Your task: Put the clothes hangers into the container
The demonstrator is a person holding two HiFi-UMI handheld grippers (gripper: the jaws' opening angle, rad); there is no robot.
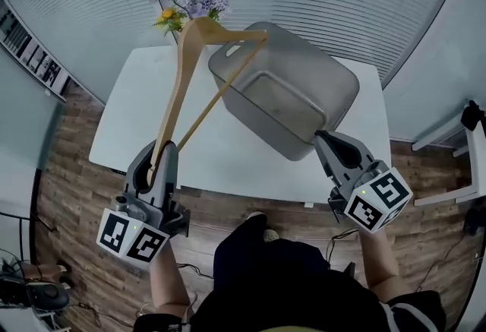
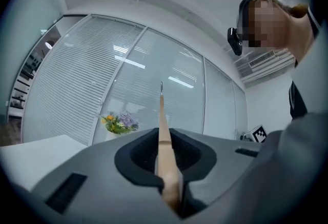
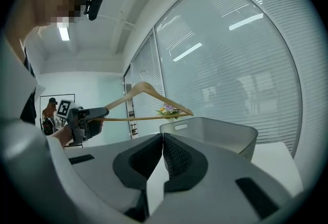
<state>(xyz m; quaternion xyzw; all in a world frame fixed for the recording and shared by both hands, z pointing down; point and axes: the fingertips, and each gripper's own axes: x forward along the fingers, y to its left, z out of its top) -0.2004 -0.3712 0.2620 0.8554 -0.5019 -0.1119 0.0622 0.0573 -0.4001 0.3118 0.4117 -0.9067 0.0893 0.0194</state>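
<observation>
The left gripper (image 1: 161,152) is clamped on one end of a wooden hanger (image 1: 178,87), its jaws nearly together with the narrow tip of the wood pinched between the pads. It sits just off the near edge of the white table (image 1: 228,156), toward the left corner. From there the hanger slants up and away over the table's left half. Its metal hook lies in front of the flowers (image 1: 194,7) at the far edge, and its other end reaches the far-left rim of the grey container (image 1: 334,87) (touching or just above it, I cannot tell).

The right gripper (image 1: 323,137) grips the container at its near corner, toward the table's near-right side. The jaws are closed on the thin wall, which shows as a pale strip between the dark pads in the right gripper view. The container is tipped, its open mouth turned toward the person, and it is empty inside. Whether its far side rests on the table is not clear — the hanger is at the rim, not in the tub.
</observation>
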